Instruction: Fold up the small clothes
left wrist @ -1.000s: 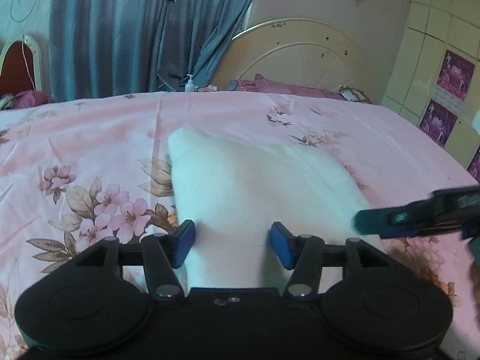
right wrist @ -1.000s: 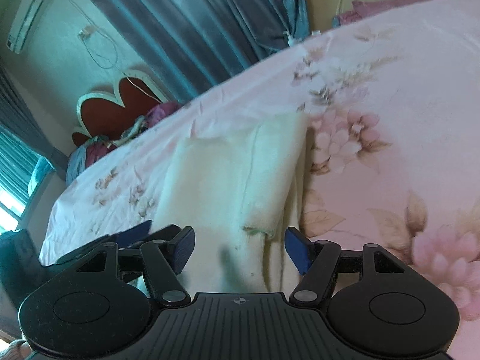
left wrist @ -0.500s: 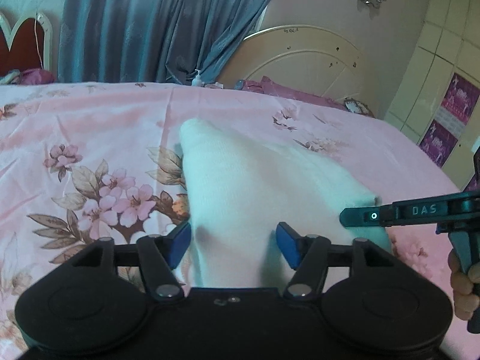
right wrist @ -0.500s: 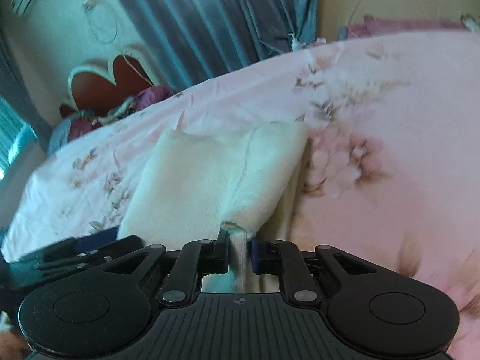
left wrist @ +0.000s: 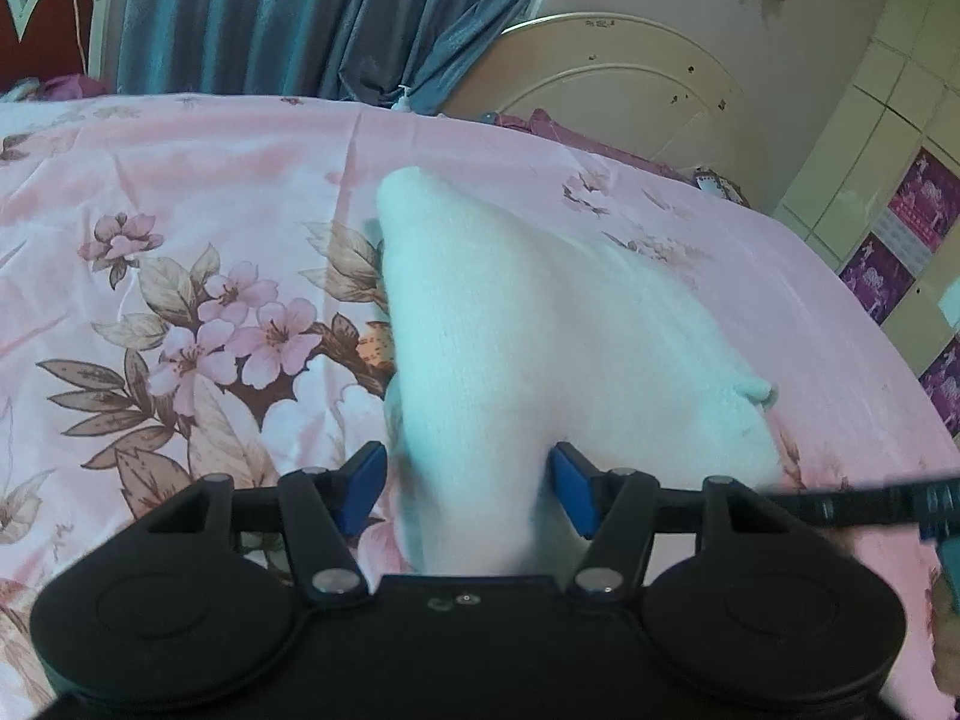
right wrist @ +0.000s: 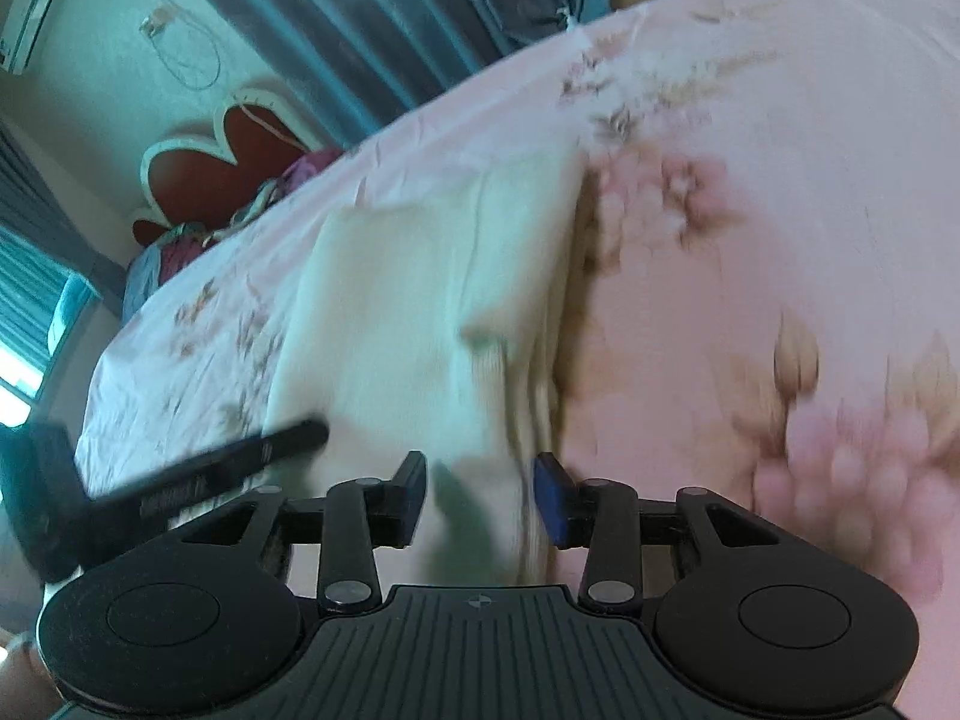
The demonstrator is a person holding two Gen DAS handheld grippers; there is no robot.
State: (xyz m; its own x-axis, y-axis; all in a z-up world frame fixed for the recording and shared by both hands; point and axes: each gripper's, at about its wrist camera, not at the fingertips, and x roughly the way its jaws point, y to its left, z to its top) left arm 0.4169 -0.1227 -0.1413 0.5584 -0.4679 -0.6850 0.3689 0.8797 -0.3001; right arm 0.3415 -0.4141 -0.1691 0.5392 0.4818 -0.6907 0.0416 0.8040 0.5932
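Note:
A white knitted garment [left wrist: 540, 312] lies folded on the pink flowered bedsheet [left wrist: 180, 192]. My left gripper [left wrist: 468, 495] stands open at its near end. The cloth runs up between the blue pads [left wrist: 360, 489], which do not press it. My right gripper [right wrist: 483, 495] is at the garment's [right wrist: 420, 288] layered right edge. Its jaws are opening, with the stacked folds between the pads and no grip on them. The right gripper [left wrist: 870, 507] also shows as a blurred dark bar at the right edge of the left wrist view. In the right wrist view a left gripper finger [right wrist: 240, 465] lies over the cloth.
The bedsheet [right wrist: 780, 210] spreads wide on both sides of the garment. A cream round headboard [left wrist: 612, 78] and blue curtains [left wrist: 300, 12] stand behind the bed. A tiled wardrobe with purple posters [left wrist: 888, 264] is at the right. A red heart-shaped chair back [right wrist: 222, 162] and bundled clothes sit far left.
The right gripper shut on the garment's edge half a second ago and has since opened, leaving the folds lying. The left gripper stayed at the near end, rolling slightly.

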